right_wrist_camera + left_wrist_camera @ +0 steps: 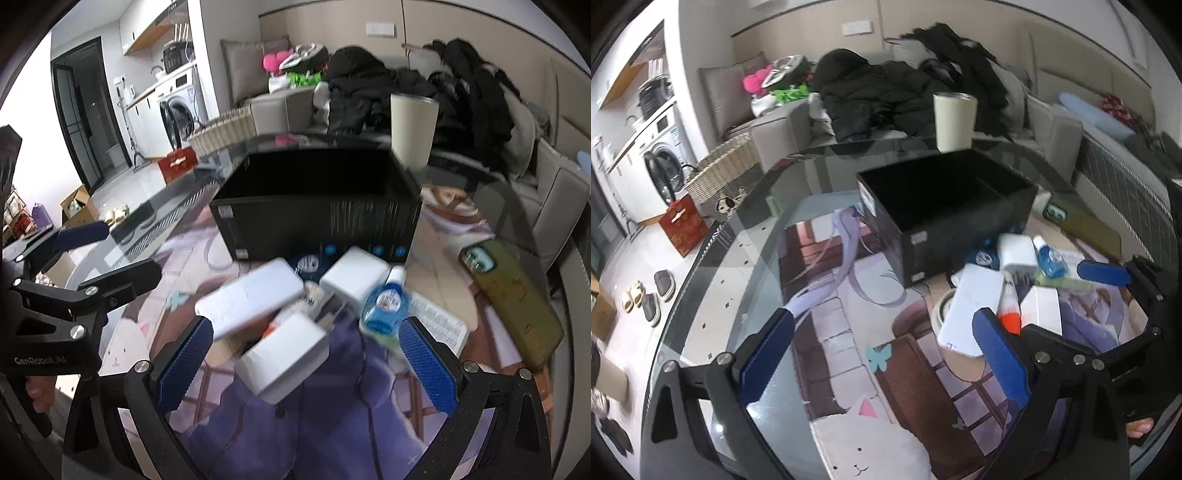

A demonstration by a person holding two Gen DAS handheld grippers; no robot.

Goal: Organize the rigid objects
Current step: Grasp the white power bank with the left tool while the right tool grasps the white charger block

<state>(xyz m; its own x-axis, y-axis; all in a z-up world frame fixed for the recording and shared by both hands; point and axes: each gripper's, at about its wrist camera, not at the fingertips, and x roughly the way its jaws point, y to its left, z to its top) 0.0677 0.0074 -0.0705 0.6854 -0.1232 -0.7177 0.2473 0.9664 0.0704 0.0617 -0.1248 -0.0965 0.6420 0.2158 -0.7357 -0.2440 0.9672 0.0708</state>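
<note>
A: The right gripper (306,354) is spread wide and holds nothing. Its blue pads (184,358) stand on either side of the pile, touching none of it as far as I can tell.

B: And the left gripper (882,354)?

A: Also wide open and empty. It hovers over bare mat (849,332), to the left of the pile, with its right pad near the flat white slab (971,310) and the orange-tipped tube (1010,306).

B: Why is everything heaped there?

A: I'd judge the pile is the unsorted stock: the slab, two white blocks (354,277) (284,350), and a blue bottle (384,306), all crowded together just in front of the black box (317,206). The box sits open-topped right behind them and looks empty, so it seems the likely bin.

B: So nothing is sorted yet?

A: From this, no. A green phone (513,299) lies apart to the right, and a cream cup (413,129) stands behind the box.

B: Which piece is the right gripper after?

A: The nearer white block lies most squarely between its jaws, but the view is blurred, so I can't be sure.
</note>
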